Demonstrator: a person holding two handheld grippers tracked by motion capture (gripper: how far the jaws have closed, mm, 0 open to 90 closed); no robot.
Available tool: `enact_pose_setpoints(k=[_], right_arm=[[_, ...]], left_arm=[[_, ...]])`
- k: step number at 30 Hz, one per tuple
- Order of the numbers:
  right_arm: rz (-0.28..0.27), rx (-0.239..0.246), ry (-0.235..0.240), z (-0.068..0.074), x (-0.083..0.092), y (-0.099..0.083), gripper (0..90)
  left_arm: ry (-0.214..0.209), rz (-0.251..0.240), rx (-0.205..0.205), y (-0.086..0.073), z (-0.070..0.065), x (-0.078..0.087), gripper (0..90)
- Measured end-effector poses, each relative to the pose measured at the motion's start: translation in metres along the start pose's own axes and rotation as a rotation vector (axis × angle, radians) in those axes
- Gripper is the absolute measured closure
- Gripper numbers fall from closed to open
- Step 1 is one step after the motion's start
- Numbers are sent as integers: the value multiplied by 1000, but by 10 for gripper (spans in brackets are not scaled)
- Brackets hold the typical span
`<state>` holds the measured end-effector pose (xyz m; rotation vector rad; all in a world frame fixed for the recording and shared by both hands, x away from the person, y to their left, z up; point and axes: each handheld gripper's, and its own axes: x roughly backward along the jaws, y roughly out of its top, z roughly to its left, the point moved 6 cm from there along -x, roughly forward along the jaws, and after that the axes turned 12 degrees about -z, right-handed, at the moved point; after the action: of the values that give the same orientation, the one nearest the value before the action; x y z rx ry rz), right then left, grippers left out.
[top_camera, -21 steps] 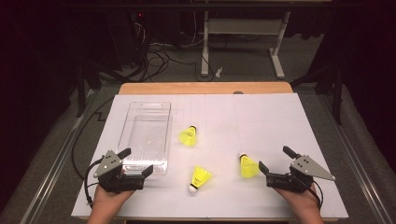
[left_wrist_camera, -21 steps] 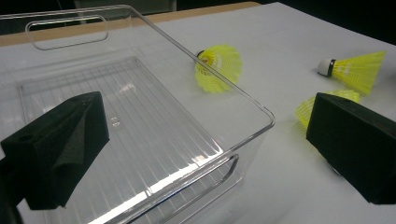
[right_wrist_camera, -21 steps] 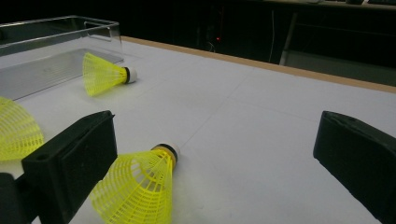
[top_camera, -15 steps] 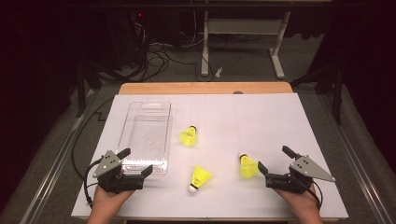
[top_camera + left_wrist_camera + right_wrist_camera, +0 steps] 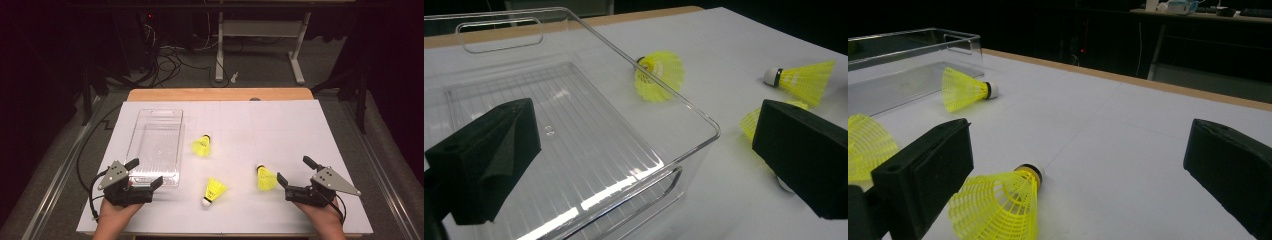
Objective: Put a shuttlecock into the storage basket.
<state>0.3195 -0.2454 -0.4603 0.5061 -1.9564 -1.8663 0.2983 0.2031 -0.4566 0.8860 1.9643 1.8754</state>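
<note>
Three yellow shuttlecocks lie on the white table sheet: one beside the clear plastic bin (image 5: pixel 201 145), one near the front middle (image 5: pixel 214 190), one at the front right (image 5: pixel 266 178). My left gripper (image 5: pixel 146 172) rests open at the near end of the clear bin (image 5: pixel 155 145). Its own view looks over the bin's near corner (image 5: pixel 574 150), with a shuttlecock (image 5: pixel 659 75) just past the bin wall. My right gripper (image 5: pixel 293 170) rests open just right of the front right shuttlecock (image 5: pixel 998 205), which lies by its left jaw. Nothing is between either pair of jaws.
The bin holds nothing. A wooden table edge (image 5: pixel 220 94) runs along the back of the sheet. Beyond it stand a desk frame (image 5: pixel 260 30) and floor cables (image 5: pixel 165 60). A dark gap drops off on both sides of the table.
</note>
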Motion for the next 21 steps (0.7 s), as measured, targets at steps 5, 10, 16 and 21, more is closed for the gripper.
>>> enact_pose_setpoints(k=[5,10,16,21], right_arm=[[4,0,-1,0,0,0,3],[10,-4,0,0,0,-1,3],[8,-3,12,1,-1,-1,3],[8,-4,19,2,-2,-2,3]], left_arm=[[0,-10,5,1,0,1,2],[-5,-20,9,2,1,2,1],[-27,-30,9,2,-1,1,1],[-26,-46,16,4,1,3,1]])
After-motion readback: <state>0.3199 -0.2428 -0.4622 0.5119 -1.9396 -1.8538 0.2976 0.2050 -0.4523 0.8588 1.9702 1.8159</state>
